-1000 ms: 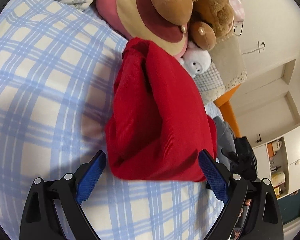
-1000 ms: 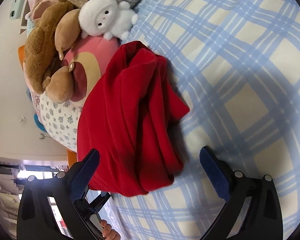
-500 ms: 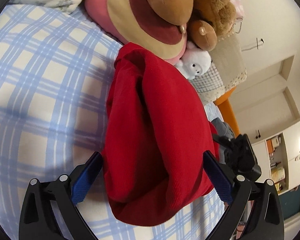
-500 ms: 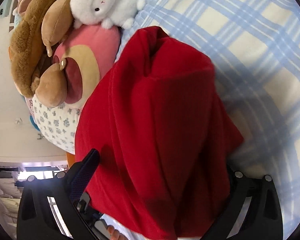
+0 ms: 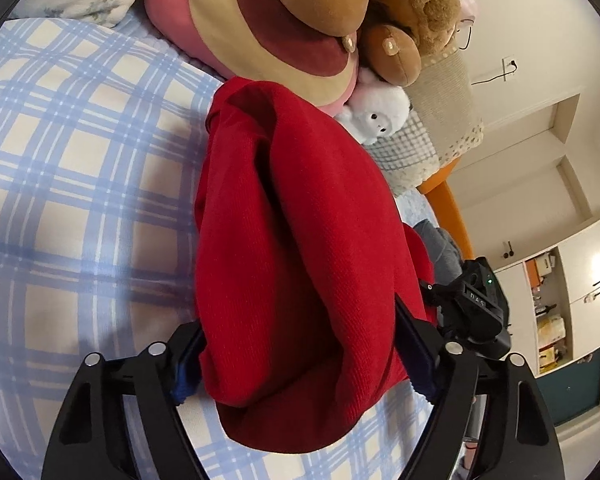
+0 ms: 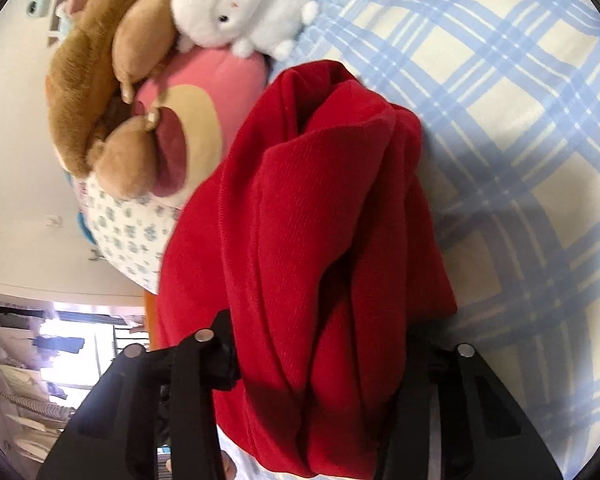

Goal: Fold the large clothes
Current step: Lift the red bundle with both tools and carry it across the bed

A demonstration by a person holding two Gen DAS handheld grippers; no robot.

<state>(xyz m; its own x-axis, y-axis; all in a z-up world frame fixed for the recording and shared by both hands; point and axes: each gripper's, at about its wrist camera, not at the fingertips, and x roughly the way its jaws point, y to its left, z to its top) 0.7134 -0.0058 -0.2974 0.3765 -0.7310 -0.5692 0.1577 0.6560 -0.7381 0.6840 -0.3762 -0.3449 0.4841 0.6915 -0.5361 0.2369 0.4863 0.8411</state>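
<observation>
2 wrist fisheyes, close on opposite sides, both facing red garment [image 5: 300,264] [image 6: 320,264], shared plush pile

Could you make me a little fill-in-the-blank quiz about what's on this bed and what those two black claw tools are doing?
1. The bundled garment between the fingers of the left gripper is coloured ____.
2. The bedsheet has a blue and cream ____ pattern.
3. The small plush beside the brown teddy is coloured ____.
4. The right gripper reaches around the ____.

Missing words: red; checked; white; garment
</observation>
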